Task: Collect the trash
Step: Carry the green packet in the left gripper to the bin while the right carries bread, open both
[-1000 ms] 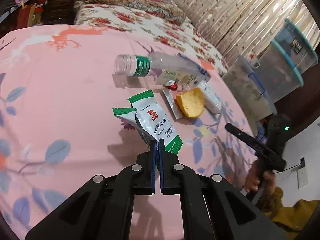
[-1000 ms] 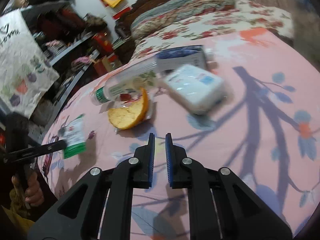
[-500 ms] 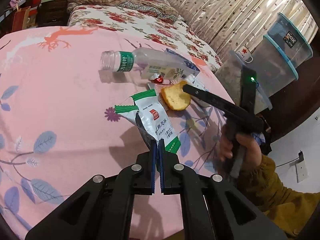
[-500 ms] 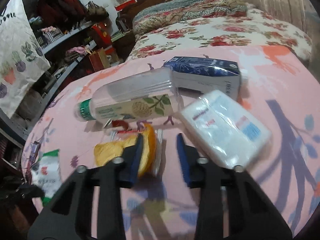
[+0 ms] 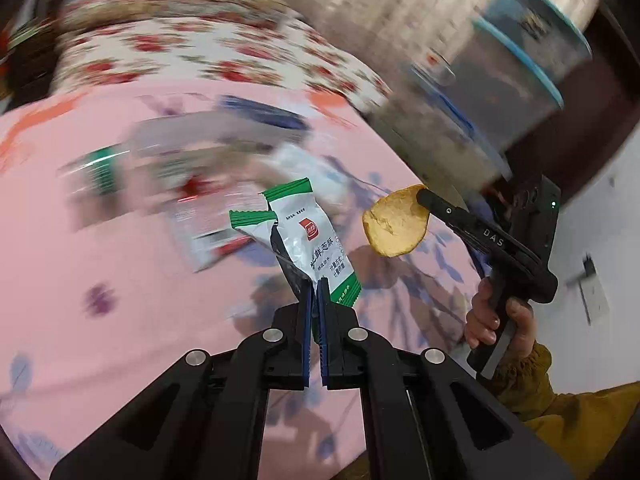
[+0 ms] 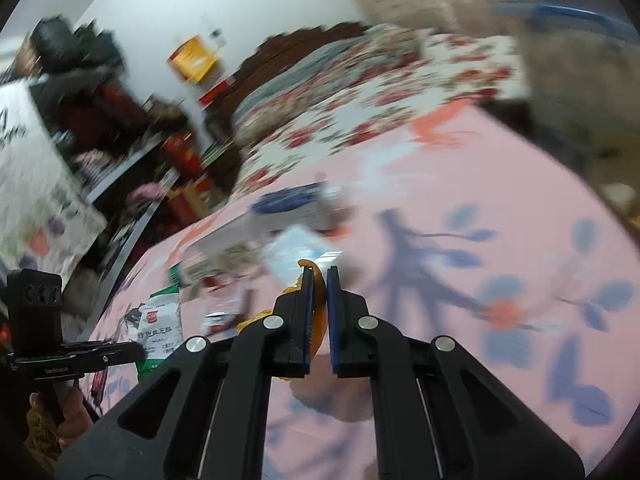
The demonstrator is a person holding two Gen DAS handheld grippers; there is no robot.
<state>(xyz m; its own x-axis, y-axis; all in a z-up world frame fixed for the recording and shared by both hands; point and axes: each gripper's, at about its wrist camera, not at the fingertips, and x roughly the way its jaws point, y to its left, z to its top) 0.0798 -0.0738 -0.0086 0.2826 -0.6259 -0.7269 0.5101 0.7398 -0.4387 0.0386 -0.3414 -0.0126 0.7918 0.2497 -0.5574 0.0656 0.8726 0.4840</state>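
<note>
Left gripper (image 5: 316, 284) pinches wrapper (image 5: 316, 240); right gripper (image 6: 318, 276) pinches peel (image 5: 394, 226).

The snack wrapper (image 5: 316, 240) stands up from the jaws of the left gripper (image 5: 316, 292), above the surface (image 5: 120, 280). To its right the peel (image 5: 396, 226) hangs off the surface in the right gripper (image 5: 424, 196). Behind the wrapper a flat packet (image 5: 208, 232) lies on the surface, with a bottle (image 5: 160, 156) and a carton (image 5: 260, 114) farther back. The bed (image 5: 200, 48) lies behind the surface; stacked bins (image 5: 520, 80) stand to the right.
</note>
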